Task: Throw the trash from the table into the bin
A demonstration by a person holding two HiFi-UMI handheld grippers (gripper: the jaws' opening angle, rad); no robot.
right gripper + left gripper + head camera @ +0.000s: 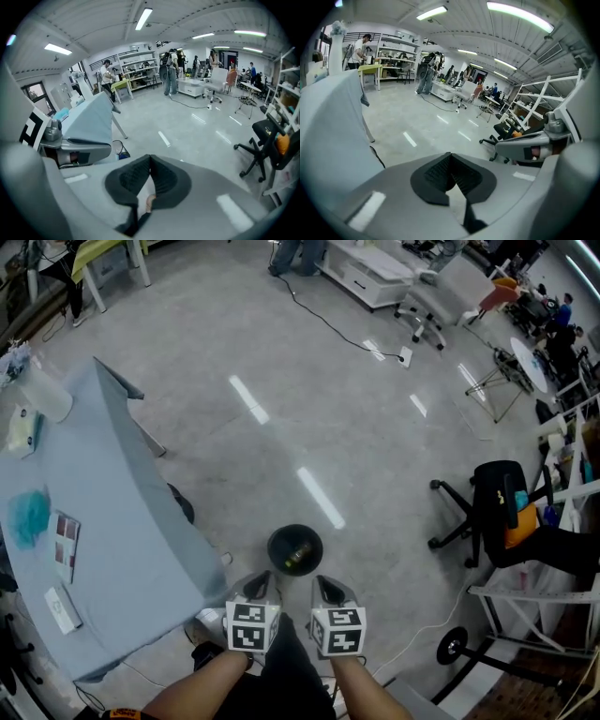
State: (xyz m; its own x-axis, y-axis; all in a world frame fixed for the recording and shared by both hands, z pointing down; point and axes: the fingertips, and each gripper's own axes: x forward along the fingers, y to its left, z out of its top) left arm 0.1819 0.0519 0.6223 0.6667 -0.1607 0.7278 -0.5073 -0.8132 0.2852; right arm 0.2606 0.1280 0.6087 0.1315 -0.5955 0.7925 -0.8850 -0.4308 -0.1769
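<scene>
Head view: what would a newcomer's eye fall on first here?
The left gripper and right gripper, side by side at bottom centre, both shut. Just ahead on the floor stands the round black bin; at left, the blue-clothed table carries a teal wad and packets.

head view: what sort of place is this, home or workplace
Probably a shared lab or workshop: bare concrete floor, shelving racks along the wall, a black office chair.

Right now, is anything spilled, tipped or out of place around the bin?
Nothing stands out. The black bin stands upright on the floor with nothing spilled beside it. A teal wad and small packets lie flat on the table.
</scene>
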